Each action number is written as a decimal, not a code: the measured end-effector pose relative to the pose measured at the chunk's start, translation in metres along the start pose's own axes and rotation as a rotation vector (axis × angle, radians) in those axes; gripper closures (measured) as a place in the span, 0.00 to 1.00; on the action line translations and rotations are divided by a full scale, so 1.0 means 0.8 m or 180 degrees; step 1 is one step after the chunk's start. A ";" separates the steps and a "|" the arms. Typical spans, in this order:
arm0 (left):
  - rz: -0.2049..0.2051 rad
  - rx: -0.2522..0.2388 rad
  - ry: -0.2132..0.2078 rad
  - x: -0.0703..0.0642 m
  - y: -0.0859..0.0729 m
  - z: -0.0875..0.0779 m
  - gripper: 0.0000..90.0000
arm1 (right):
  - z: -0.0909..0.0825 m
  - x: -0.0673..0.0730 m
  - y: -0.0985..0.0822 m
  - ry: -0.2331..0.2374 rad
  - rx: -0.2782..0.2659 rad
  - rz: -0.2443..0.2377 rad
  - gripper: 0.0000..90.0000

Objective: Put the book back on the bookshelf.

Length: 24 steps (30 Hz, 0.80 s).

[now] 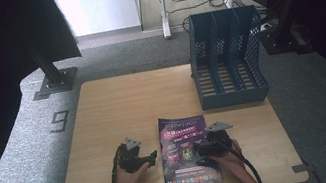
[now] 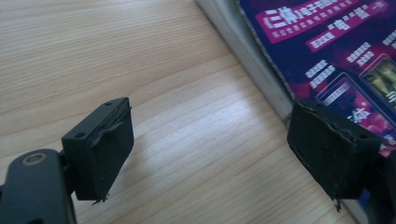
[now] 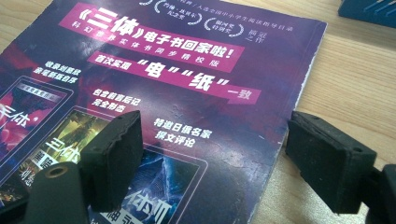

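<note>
A purple magazine (image 1: 180,142) with pink title bands lies flat near the table's front edge. In the high view my left gripper (image 1: 148,158) sits just left of it, low over bare wood. Its own view has both black pads wide apart, so my left gripper (image 2: 217,154) is open and empty, with the magazine's thick left edge (image 2: 254,56) beside the right pad. My right gripper (image 1: 209,145) hovers over the magazine's right side. It is open too (image 3: 219,158), straddling the magazine's right edge (image 3: 299,93) without touching the cover.
A blue slotted file rack (image 1: 227,60) stands upright at the back right of the wooden table (image 1: 118,109); its corner (image 3: 369,9) appears in the right gripper view. Grey carpet surrounds the table, and black stand bases (image 1: 54,83) sit behind it.
</note>
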<state>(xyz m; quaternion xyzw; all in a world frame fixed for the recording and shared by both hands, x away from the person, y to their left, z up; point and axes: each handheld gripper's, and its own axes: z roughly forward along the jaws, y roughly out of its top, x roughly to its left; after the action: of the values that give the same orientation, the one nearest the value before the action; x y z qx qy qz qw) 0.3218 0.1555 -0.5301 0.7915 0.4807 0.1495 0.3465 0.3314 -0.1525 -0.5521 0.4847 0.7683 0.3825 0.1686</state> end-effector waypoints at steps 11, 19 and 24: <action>0.0076 -0.0063 -0.0214 -0.027 0.018 0.015 0.17 | 0.000 0.001 -0.001 -0.0014 -0.0014 0.0008 0.21; 0.0144 0.0027 -0.0182 -0.043 0.024 0.035 0.17 | 0.000 0.001 -0.003 -0.0010 -0.0044 0.0010 0.21; 0.0177 0.0040 -0.0161 -0.048 0.027 0.045 0.17 | 0.000 0.000 -0.003 0.0006 -0.0052 0.0004 0.21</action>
<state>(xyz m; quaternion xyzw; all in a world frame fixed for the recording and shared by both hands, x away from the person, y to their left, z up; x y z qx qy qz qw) 0.3376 0.1015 -0.5377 0.8103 0.4505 0.1360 0.3493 0.3299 -0.1532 -0.5538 0.4835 0.7650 0.3893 0.1716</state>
